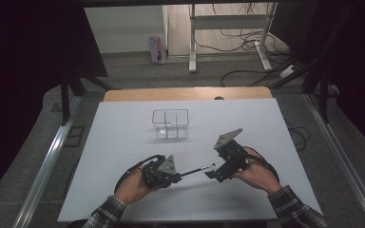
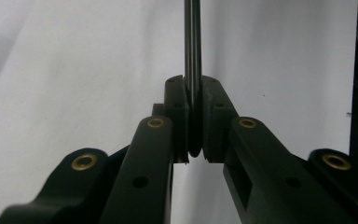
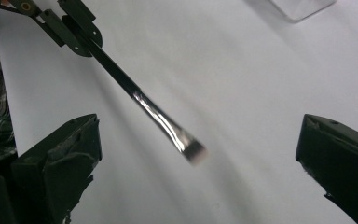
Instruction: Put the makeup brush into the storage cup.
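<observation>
I have my left claw [image 1: 178, 175] clamped on the handle of a thin brush [image 1: 197, 170] at lower centre of the high view, its tip reaching toward my wide-open right claw [image 1: 212, 174], so I judge a handover comes next.

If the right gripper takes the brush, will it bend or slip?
The brush juts straight from the shut left gripper without sagging, so probably stiff and light. Its glossy handle may slip. The right gripper is open around its tip.
</observation>
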